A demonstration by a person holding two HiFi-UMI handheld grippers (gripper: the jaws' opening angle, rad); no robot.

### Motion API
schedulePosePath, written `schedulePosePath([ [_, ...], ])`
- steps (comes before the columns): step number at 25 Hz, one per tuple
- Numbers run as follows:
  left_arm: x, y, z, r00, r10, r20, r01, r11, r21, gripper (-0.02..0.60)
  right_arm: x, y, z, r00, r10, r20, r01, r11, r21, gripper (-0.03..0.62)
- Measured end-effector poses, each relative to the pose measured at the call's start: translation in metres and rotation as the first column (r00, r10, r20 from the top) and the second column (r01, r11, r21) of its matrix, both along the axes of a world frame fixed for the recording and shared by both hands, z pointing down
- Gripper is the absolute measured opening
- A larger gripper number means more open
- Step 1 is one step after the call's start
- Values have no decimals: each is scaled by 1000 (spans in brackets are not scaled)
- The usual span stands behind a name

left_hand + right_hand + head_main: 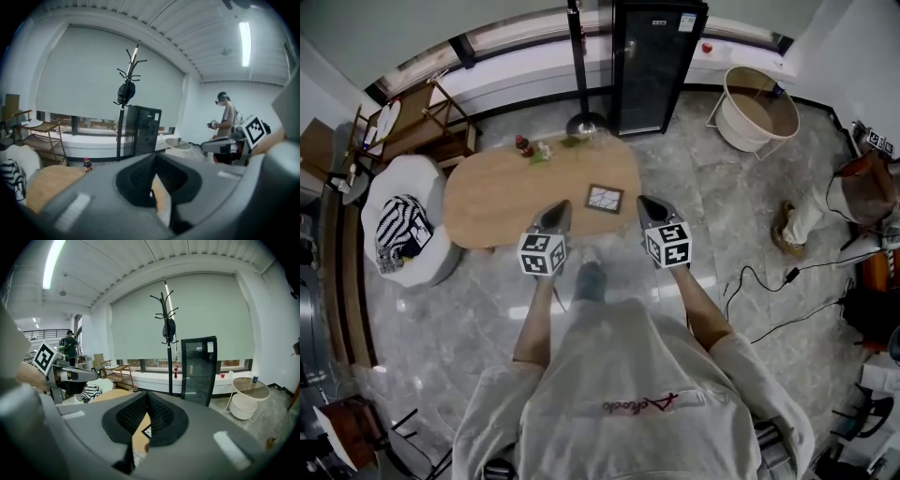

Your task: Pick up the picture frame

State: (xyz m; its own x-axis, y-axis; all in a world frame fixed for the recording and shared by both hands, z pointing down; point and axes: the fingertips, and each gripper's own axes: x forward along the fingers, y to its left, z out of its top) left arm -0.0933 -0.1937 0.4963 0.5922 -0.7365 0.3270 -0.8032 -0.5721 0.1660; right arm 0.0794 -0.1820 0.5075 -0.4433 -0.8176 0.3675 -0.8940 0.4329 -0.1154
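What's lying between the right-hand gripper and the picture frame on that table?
Nothing. In the head view, only a bare strip of the wooden table separates the right gripper from the picture frame.

Oval wooden table (pixel 506 202), red-capped bottle (pixel 523 145) on it, black cabinet (pixel 654 66), coat stand (pixel 577 56), white armchair (pixel 422 178)

The picture frame (pixel 605 198) is lying flat and face up on the pale wooden surface (pixel 502 197), towards the surface's right end and close to its near edge. It is showing a dark square border around a light picture crossed by dark lines, and is sitting slightly askew. It is resting just ahead of the fingers, between those of the left gripper (pixel 563 205) and the right gripper (pixel 643 201), touching neither.
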Motion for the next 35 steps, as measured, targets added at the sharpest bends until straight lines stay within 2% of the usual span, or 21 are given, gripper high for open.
schedulePosePath([
  [25,-41,-215,-9,996,68,-52,-69,997,-21,2,-44,-210,-22,996,79,-43,-80,997,-6,6],
  [35,-40,-253,15,991,124,-42,-127,989,-77,2,-43,-241,-1,990,134,-38,-136,989,-54,6],
])
